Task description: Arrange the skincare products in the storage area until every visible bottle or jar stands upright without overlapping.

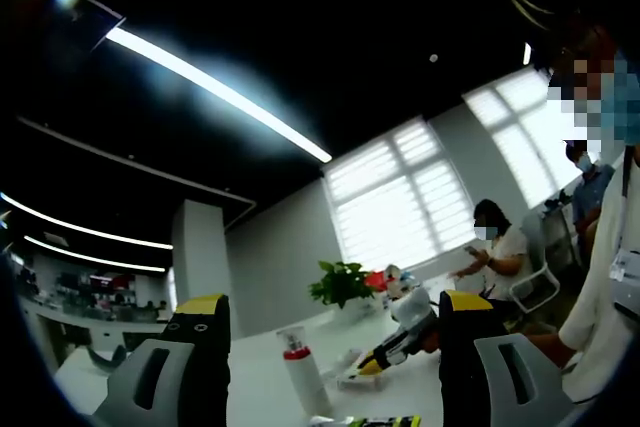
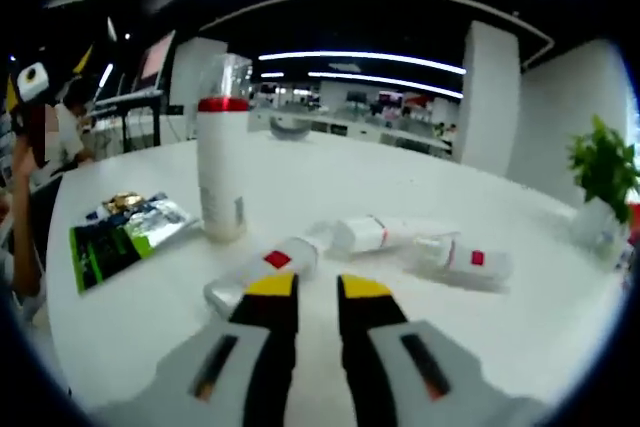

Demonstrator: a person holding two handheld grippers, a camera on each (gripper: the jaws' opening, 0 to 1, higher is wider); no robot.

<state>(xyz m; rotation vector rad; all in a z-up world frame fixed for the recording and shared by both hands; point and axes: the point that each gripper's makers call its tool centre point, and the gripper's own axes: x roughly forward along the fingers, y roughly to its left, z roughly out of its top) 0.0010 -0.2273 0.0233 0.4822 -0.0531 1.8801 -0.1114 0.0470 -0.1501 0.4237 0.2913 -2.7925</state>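
In the right gripper view, a packet [image 2: 125, 232] lies flat at centre left on the white table [image 2: 330, 172]. Just right of it, one tall bottle [image 2: 222, 162] with a red band stands upright. Three bottles lie on their sides: the nearest [image 2: 262, 272] at lower centre, just ahead of the right gripper [image 2: 318, 292], whose jaws are nearly closed and empty; a second [image 2: 385, 233] at centre; a third [image 2: 462, 259] to its right. A potted plant [image 2: 605, 187] sits far right.

In the left gripper view, the left gripper [image 1: 330, 312] has wide, empty jaws, and the standing bottle [image 1: 300, 372] shows between them.

Judged from this, one bottle is done and three remain. The next move calls for spreading the right jaws and grasping the nearest lying bottle to stand it up.
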